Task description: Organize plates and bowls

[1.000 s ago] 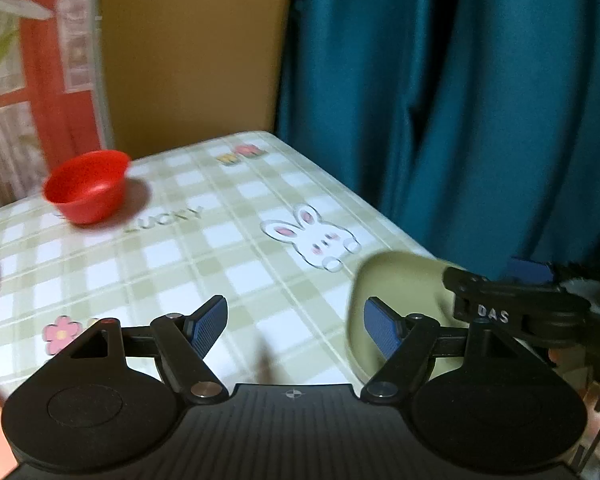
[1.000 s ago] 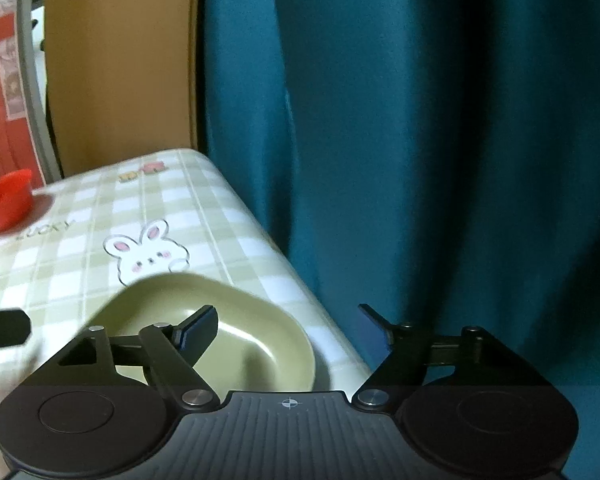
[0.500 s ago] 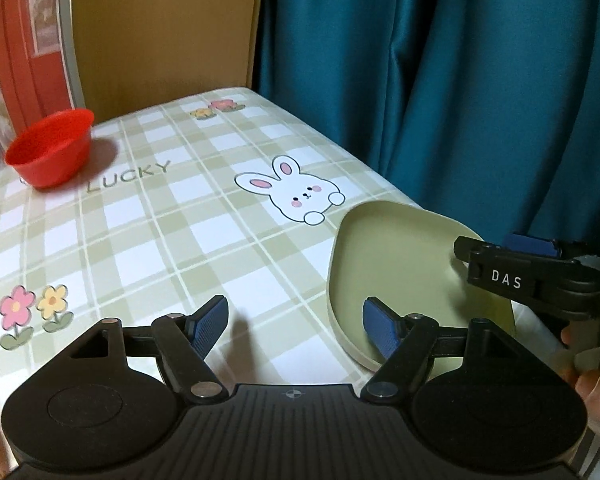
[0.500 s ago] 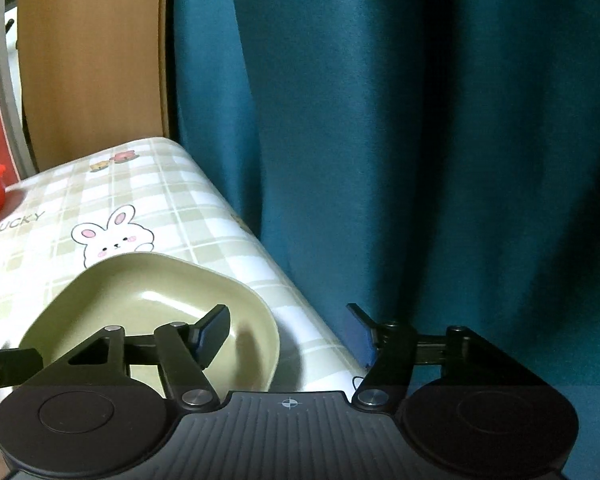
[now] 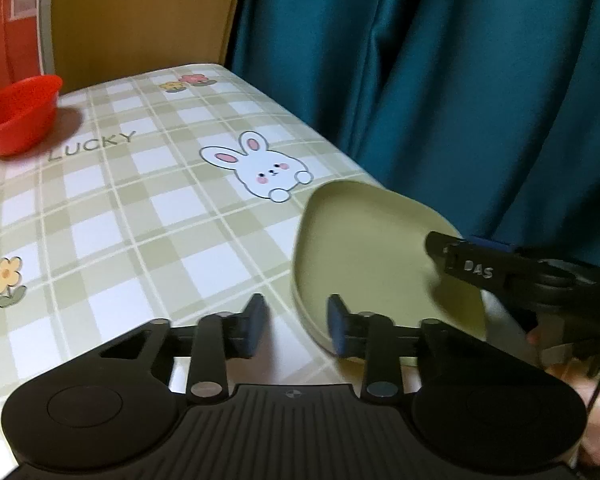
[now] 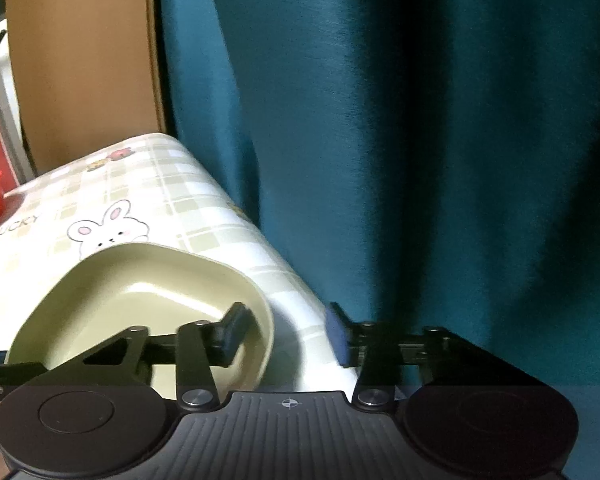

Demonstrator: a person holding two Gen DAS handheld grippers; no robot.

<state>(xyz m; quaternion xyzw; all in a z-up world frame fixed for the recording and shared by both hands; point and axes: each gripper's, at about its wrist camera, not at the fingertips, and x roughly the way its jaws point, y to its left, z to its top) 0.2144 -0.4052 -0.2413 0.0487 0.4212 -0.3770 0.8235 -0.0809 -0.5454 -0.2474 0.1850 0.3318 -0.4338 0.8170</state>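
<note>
- Two grippers work at the right edge of the table (image 5: 112, 216), which carries a checked cloth; both stand with jaws spread and nothing held.
- Step in hand, as judged: the right gripper (image 6: 286, 334) takes the green plate (image 6: 140, 284) by its near right rim.
- Right gripper: its left finger hangs over the inside of the plate and its right finger outside the rim, over the cloth. The rim wall lies between them. Whether either pad touches it cannot be told.
- To do this well: lower until both pads straddle the wall, close squarely on it, then lift level. The plate sits close to the table edge, beside the teal curtain (image 6: 420, 140), so a sideways push could send it off.
- Left gripper (image 5: 296, 326): its right finger hangs over the plate's near left rim, its left finger over bare cloth.
- Red bowl (image 5: 18, 114): it stands well apart at the far left of the table, untouched.
</note>
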